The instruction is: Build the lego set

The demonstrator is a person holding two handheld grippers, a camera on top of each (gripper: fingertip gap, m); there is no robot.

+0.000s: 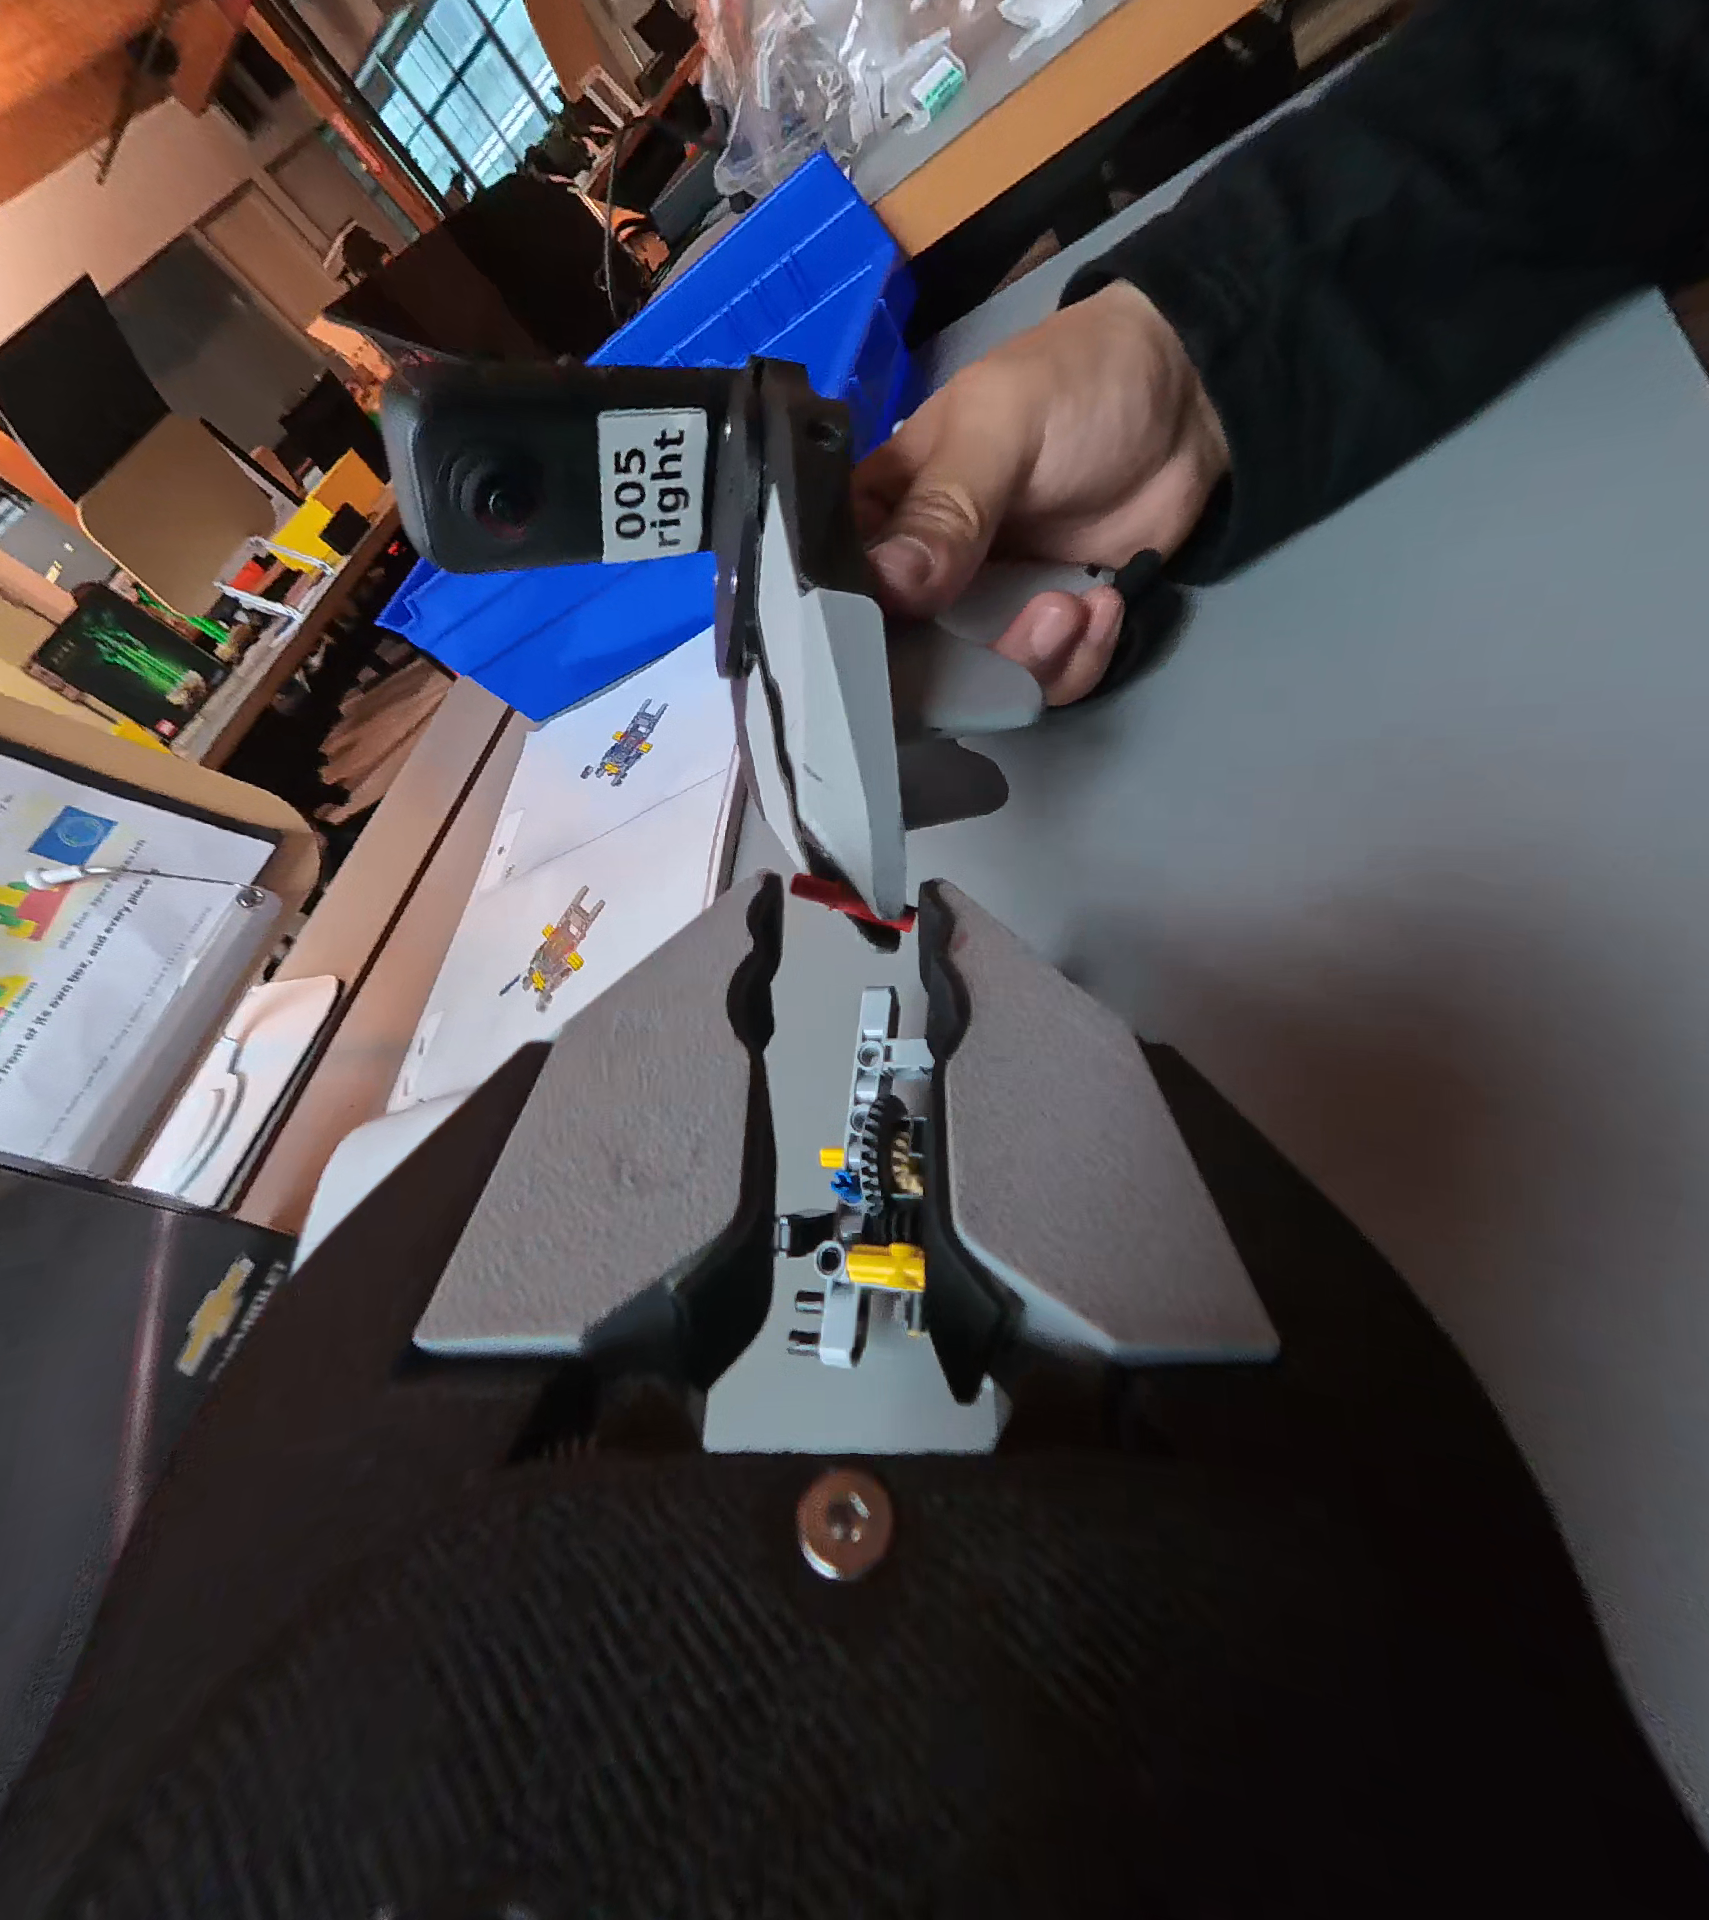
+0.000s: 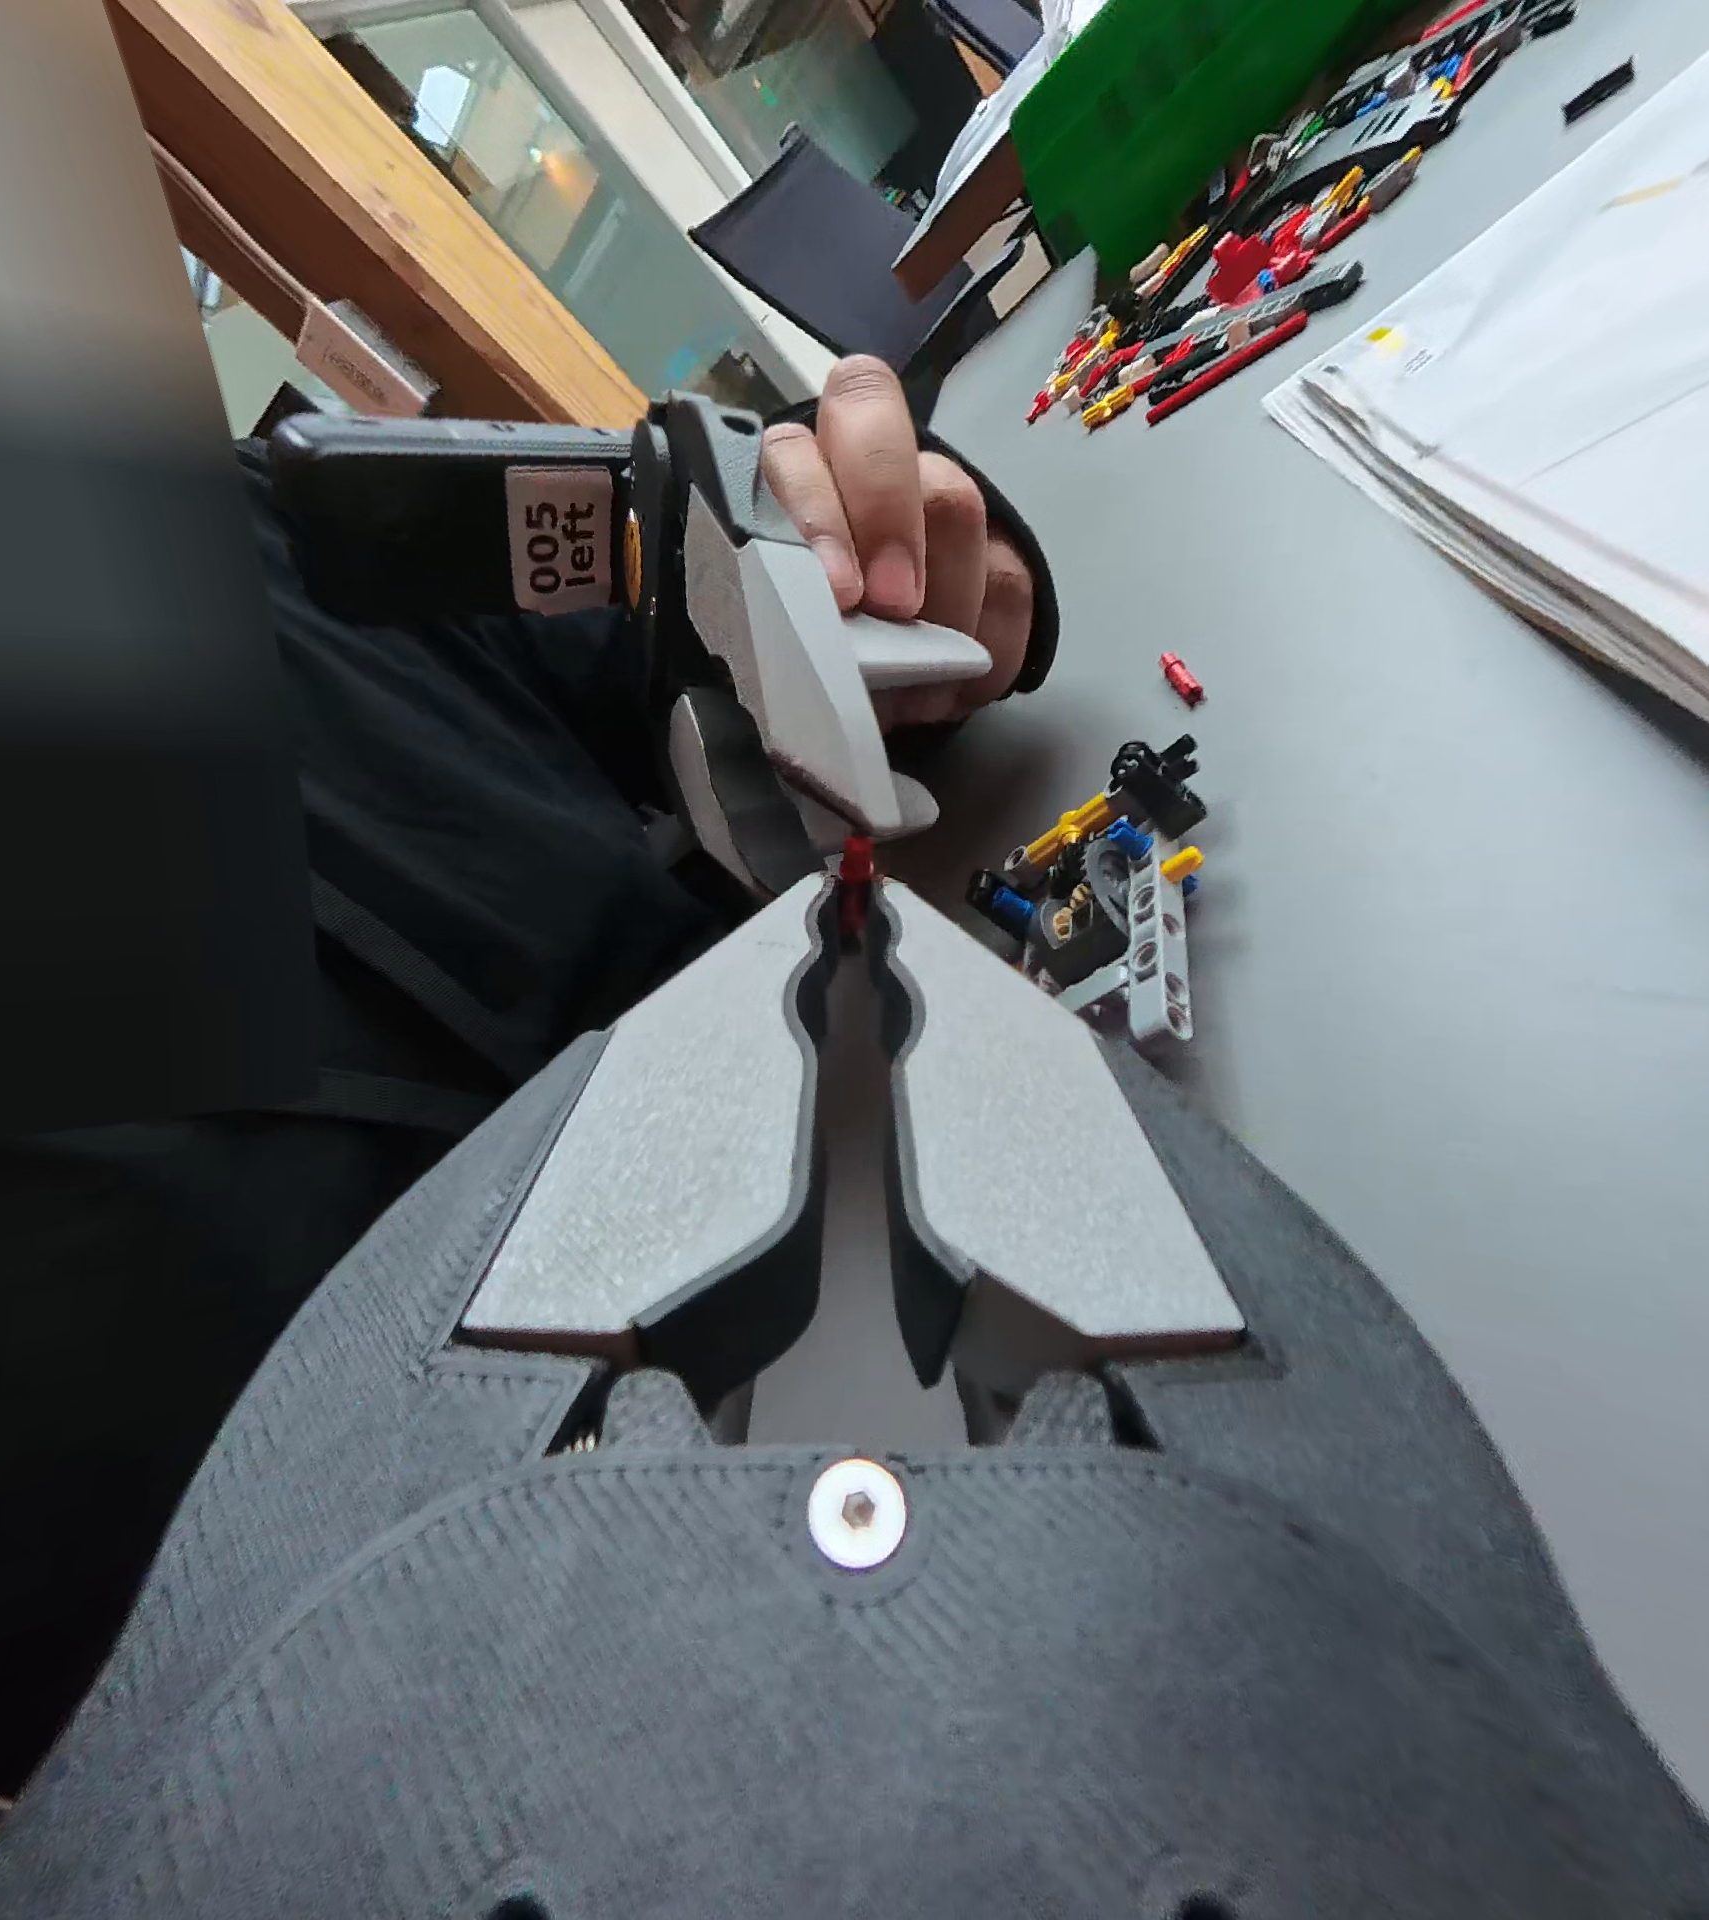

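A small red pin [image 1: 834, 894] is pinched in my right gripper [image 2: 855, 899], which is shut on it; the pin also shows in the right wrist view [image 2: 858, 868]. My left gripper [image 1: 850, 909] meets it tip to tip above the grey table [image 1: 1401, 987]. Its fingers stand apart with the pin lying across the gap between the tips; I cannot tell if they touch it. A partly built grey, black and yellow assembly with a gear [image 2: 1110, 904] lies on the table below; it shows through the left fingers [image 1: 871, 1174].
A second loose red pin [image 2: 1180, 677] lies past the assembly. A pile of loose parts [image 2: 1245, 270] lies at the far end by a green box [image 2: 1120, 135]. An open instruction booklet [image 2: 1608, 416] lies on the right. A blue bin [image 1: 777, 312] and a black box [image 1: 50, 1403] stand nearby. My left and right fingertips are right by each other.
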